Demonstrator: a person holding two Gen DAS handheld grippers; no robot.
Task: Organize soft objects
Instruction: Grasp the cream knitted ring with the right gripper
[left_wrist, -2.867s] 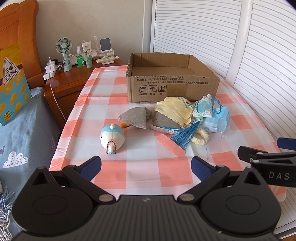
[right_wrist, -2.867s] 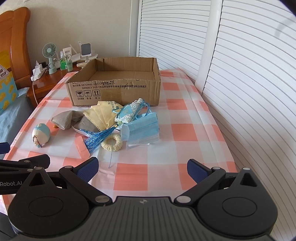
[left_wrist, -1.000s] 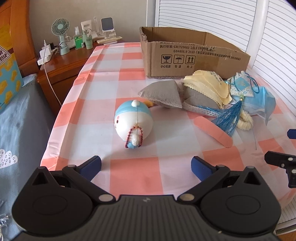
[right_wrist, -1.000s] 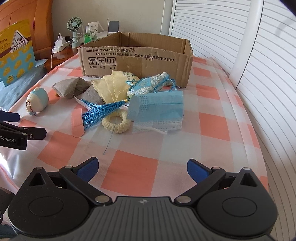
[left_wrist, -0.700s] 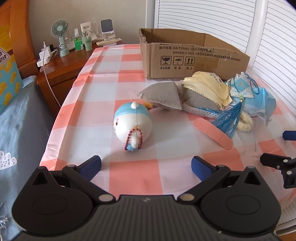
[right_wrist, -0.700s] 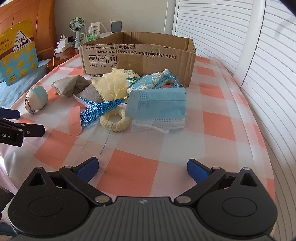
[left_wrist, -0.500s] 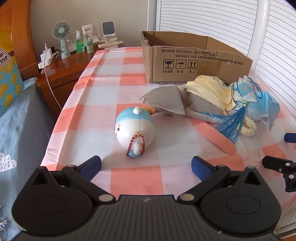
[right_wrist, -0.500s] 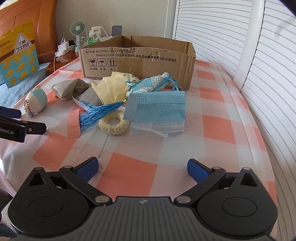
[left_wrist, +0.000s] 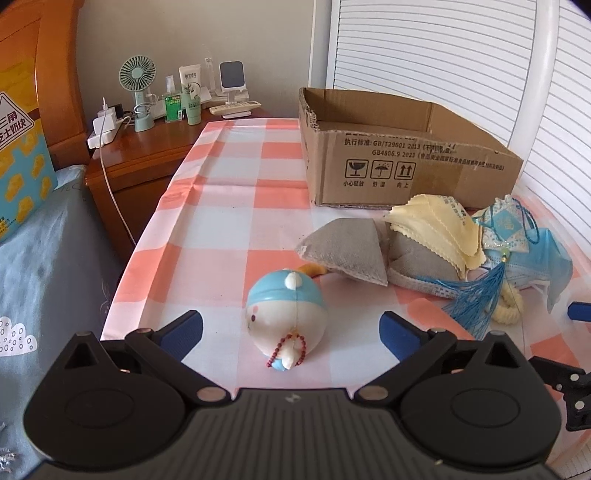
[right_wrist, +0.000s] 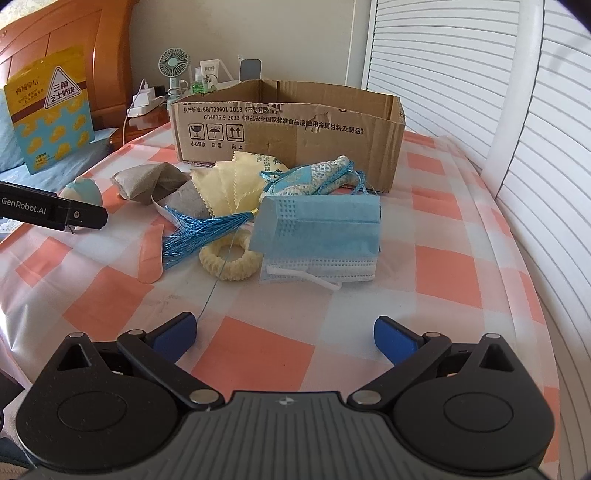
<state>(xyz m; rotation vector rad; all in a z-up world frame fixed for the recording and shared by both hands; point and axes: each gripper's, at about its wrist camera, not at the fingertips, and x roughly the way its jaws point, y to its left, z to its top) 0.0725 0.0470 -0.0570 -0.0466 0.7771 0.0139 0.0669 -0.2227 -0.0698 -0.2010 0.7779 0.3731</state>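
Note:
A round blue-and-white plush toy with a red bead string lies on the checked tablecloth, between the fingers of my open left gripper. Behind it lie a grey pouch, yellow cloths, a blue tassel and blue face masks. My right gripper is open and empty, a little short of the face masks and a cream scrunchie. An open cardboard box stands behind the pile.
A wooden nightstand with a small fan and bottles stands at the back left. A bed with grey-blue cover runs along the table's left edge. White louvred doors are at the right. A pink strip lies by the tassel.
Both grippers have moved forward and lower toward the table. The plush toy now sits between my left fingers. The face masks are closer to my right gripper. Both stay open.

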